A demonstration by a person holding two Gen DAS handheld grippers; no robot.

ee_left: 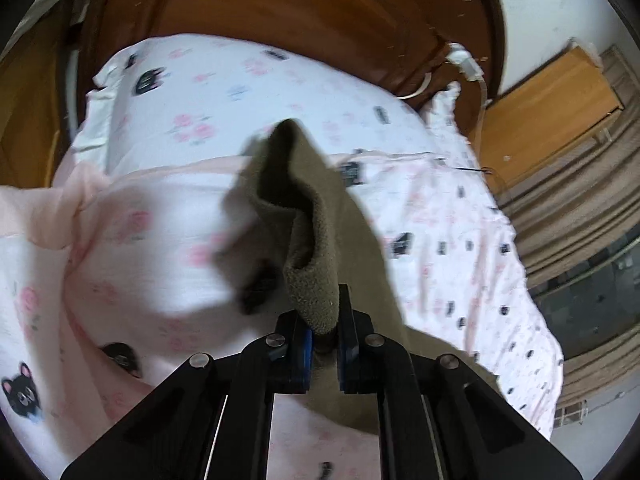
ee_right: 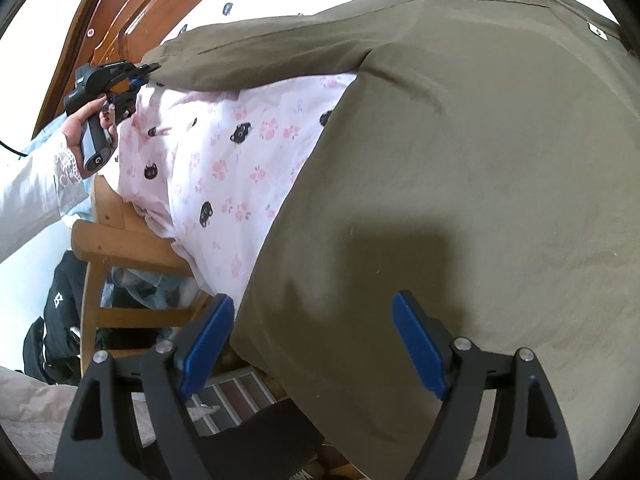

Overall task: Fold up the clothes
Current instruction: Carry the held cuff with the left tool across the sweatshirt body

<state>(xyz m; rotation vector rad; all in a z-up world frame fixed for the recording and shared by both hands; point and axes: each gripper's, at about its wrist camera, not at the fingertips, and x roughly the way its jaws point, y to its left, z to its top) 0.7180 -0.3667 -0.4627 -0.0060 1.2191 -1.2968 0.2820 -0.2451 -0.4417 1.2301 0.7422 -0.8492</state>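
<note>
the right tool (ee_right: 312,344) hangs with its blue pads spread wide over the near edge of the olive garment (ee_right: 460,184), gripping nothing; its shadow lies on the cloth just ahead. the garment is spread across the bed over a pink sheet (ee_right: 224,168) printed with black cat faces and roses. a small white tag (ee_right: 598,32) sits at its far corner, its mark too small to read. below the bed edge stands a wooden chair (ee_right: 120,248), and beside it dark clothing bears a white logo (ee_right: 58,301) that i cannot read. farther off, a hand (ee_right: 86,120) holds the left tool (ee_left: 322,334), its pads pressed together, pinching a raised fold of the olive garment. beyond it rises the wooden headboard (ee_left: 280,4).
</note>
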